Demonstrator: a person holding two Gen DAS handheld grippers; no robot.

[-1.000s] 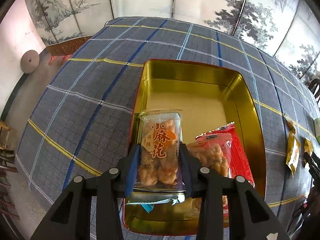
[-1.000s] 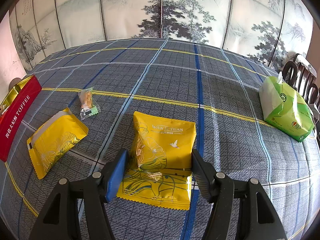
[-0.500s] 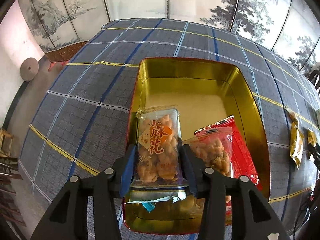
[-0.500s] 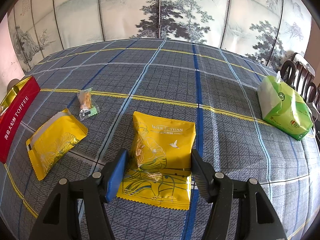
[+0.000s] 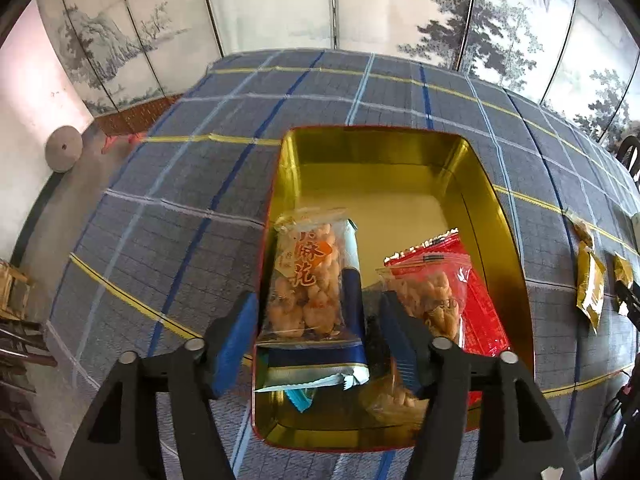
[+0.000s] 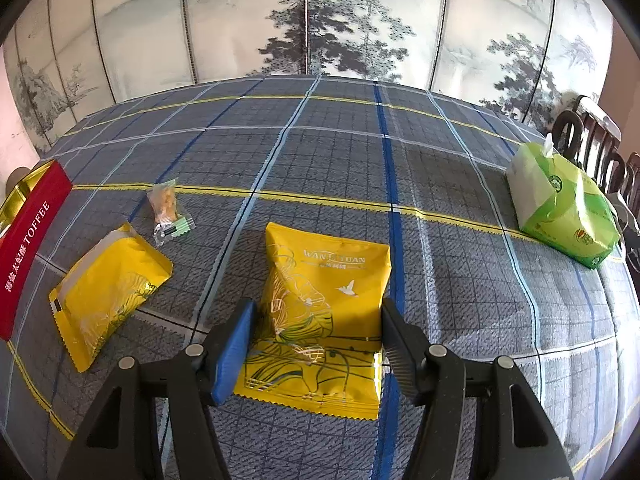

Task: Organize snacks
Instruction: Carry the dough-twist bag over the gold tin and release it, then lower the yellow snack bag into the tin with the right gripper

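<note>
In the left wrist view, the left gripper [image 5: 318,338] has its fingers spread wide above the near end of the gold tin [image 5: 498,216], which stands on the plaid-covered bench [image 5: 168,184]. A clear packet of twisted fried snacks [image 5: 308,276] lies in the tin between the fingers without touching either, its long axis running away from the camera and its printed top end pointing at the far wall of the tin. It rests on a blue-and-silver packet [image 5: 352,320] stacked under it. Just right of the right finger lies a red packet [image 5: 476,300] beneath another clear snack packet [image 5: 428,296]. In the right wrist view, the right gripper [image 6: 318,340] is likewise spread, with a yellow pouch [image 6: 324,312] flat on the bench between its fingers, the serrated bottom edge nearest the camera, the long axis pointing away. The pouch's sides sit just inside both fingers, apart from them. To the left lie a second yellow pouch [image 6: 106,284], a small clear snack packet [image 6: 166,210] and the tin's red wall; a green tissue pack [image 6: 564,204] sits far right.
</note>
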